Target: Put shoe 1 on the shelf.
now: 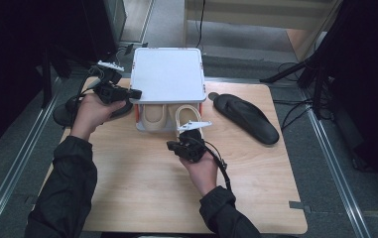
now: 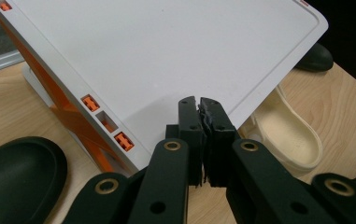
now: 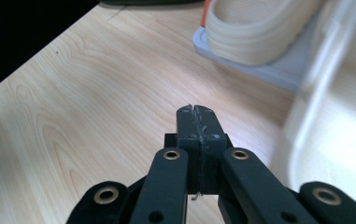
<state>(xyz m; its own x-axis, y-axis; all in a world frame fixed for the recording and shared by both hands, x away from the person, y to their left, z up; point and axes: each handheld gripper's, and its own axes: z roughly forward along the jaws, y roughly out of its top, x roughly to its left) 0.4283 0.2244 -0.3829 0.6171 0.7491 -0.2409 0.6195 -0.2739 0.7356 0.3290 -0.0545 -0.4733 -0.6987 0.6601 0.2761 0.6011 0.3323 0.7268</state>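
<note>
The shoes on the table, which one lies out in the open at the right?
The black sandal, alone on the bare wood right of the white rack; the two cream shoes sit under the rack's top.

You have one black sandal [image 1: 246, 118] lying at two o'clock on the wooden table [image 1: 142, 188], and a second black sandal [image 2: 19, 177] at ten o'clock.

A light wooden table [image 1: 142, 188] is set on grey carpeted floor [image 1: 335, 168], flanked by metal floor rails [image 1: 13, 168] and dark surroundings.
</note>
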